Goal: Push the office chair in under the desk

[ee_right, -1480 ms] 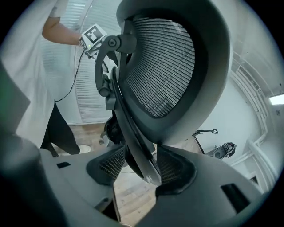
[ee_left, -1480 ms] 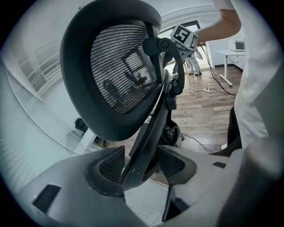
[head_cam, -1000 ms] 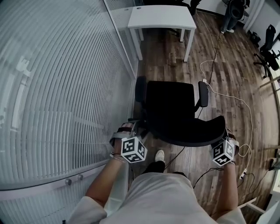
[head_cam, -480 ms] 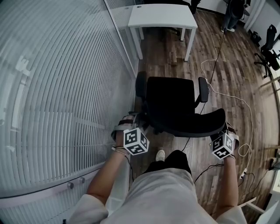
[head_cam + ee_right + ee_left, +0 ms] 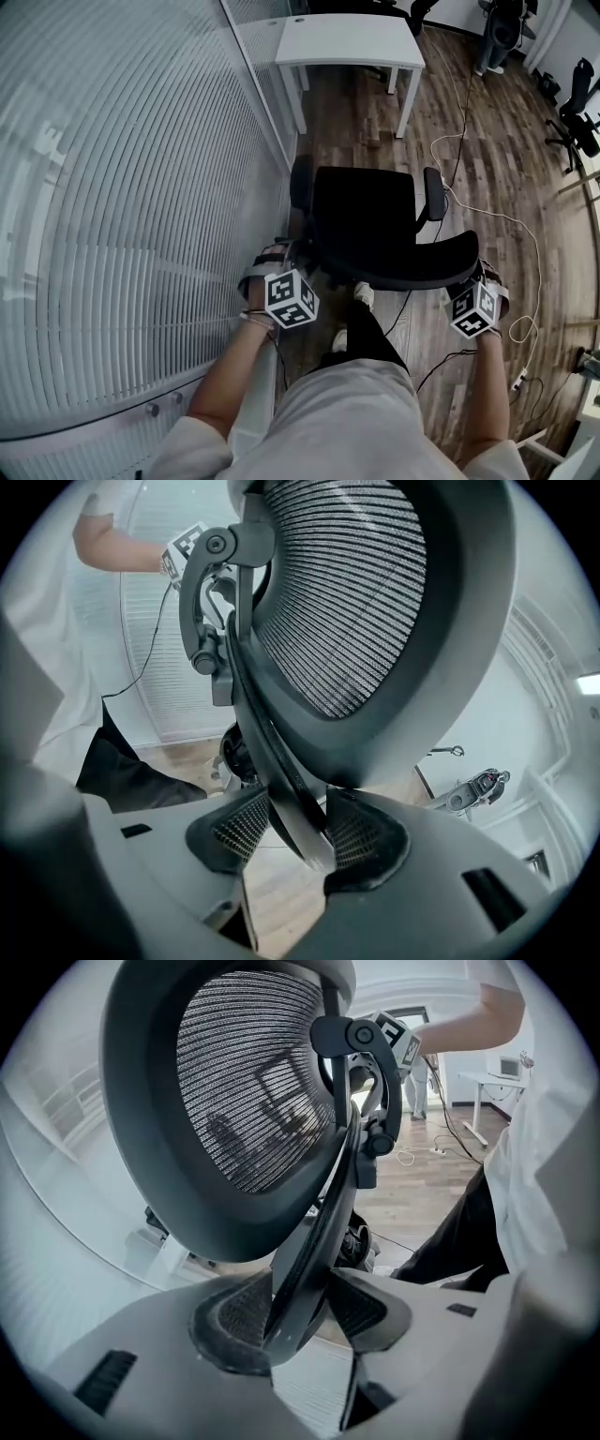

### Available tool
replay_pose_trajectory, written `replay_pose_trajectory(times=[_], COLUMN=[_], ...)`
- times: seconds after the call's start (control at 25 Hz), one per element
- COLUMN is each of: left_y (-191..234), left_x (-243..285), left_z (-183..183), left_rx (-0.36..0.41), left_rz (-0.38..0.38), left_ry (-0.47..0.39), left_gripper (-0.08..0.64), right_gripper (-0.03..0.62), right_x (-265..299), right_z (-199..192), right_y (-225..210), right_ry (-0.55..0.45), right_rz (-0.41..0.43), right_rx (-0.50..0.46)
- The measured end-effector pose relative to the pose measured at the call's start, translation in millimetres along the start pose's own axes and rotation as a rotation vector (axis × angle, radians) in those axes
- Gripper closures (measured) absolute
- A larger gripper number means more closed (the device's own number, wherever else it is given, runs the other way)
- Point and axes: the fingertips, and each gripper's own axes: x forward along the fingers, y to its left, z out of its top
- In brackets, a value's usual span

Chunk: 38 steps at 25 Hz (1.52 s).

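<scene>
A black office chair (image 5: 364, 223) stands on the wood floor, its seat facing a white desk (image 5: 349, 39) further ahead. Its mesh backrest (image 5: 412, 269) is nearest me. My left gripper (image 5: 279, 272) is shut on the backrest's left edge. In the left gripper view, the padded jaws of that gripper (image 5: 298, 1312) pinch the dark rim below the mesh (image 5: 248, 1082). On the backrest's right edge my right gripper (image 5: 480, 286) is shut too. The right gripper view shows this gripper (image 5: 286, 832) clamping the rim under the mesh (image 5: 366, 602).
A glass wall with blinds (image 5: 122, 187) runs along the left, close to the chair's armrest (image 5: 301, 186). A white cable (image 5: 487, 211) snakes over the floor at the right. Other chairs (image 5: 577, 103) stand at the far right. My foot (image 5: 364, 294) is under the backrest.
The chair has rolled a little forward toward the desk with both grippers still clamped on its backrest. My foot has stepped forward under the backrest.
</scene>
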Motion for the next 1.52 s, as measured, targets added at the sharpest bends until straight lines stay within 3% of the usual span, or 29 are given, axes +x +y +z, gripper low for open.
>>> replay_pose_trajectory(times=[1.52], left_y=[99.3], left_x=[74.7], left_z=[34.8], left_rx=[-0.060], left_rz=[-0.019], left_ry=[0.048], left_gripper=[0.359], right_gripper=[0.387], right_x=[77.7], right_z=[13.0], right_y=[-123.6], right_ry=[-0.051], right_rz=[0.021], right_rx=[-0.039])
